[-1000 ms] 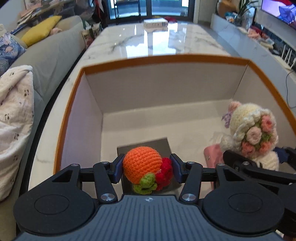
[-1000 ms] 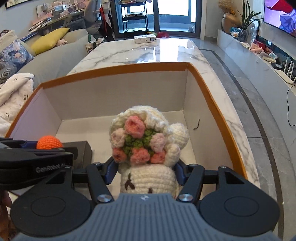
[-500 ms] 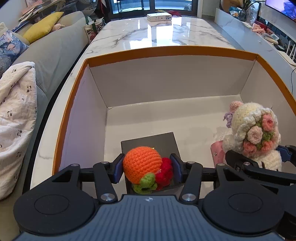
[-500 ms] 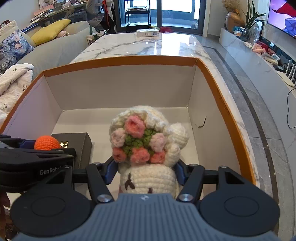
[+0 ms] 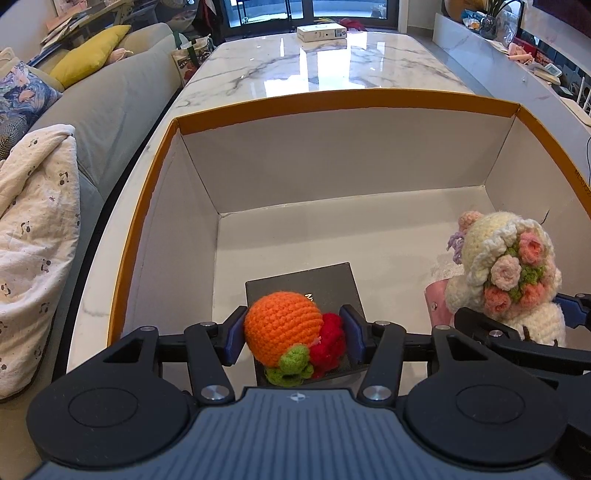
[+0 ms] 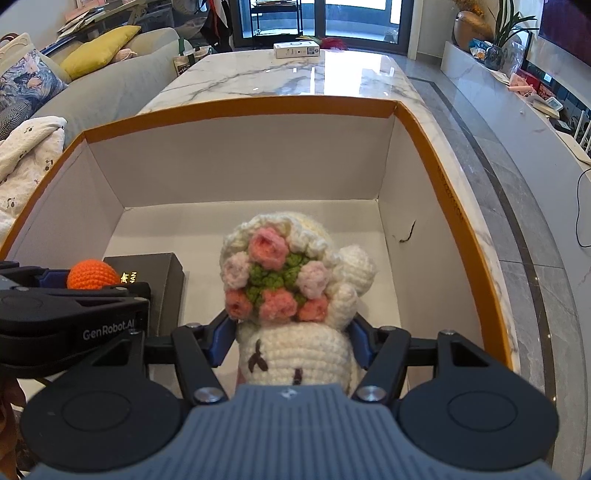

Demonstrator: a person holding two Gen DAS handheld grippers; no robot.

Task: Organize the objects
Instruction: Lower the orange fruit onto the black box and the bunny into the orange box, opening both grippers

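My left gripper (image 5: 293, 334) is shut on an orange crochet fruit (image 5: 282, 326) with red and green bits, held over a black box (image 5: 314, 284) on the floor of an orange-rimmed cardboard box (image 5: 332, 98). My right gripper (image 6: 291, 341) is shut on a cream crochet doll with a pink flower crown (image 6: 280, 280), held inside the same cardboard box (image 6: 443, 155). The doll also shows at the right of the left wrist view (image 5: 509, 273). The orange fruit (image 6: 92, 275) and the left gripper's body show at the left of the right wrist view.
The cardboard box stands on a marble table (image 5: 325, 70). A small white carton (image 5: 321, 31) lies at the table's far end. A grey sofa with a patterned blanket (image 5: 33, 229) runs along the left. A pink item (image 5: 437, 304) lies under the doll.
Both grippers have pulled back and risen a little, so more of the box floor and the black box shows. Both keep their hold on the toys.
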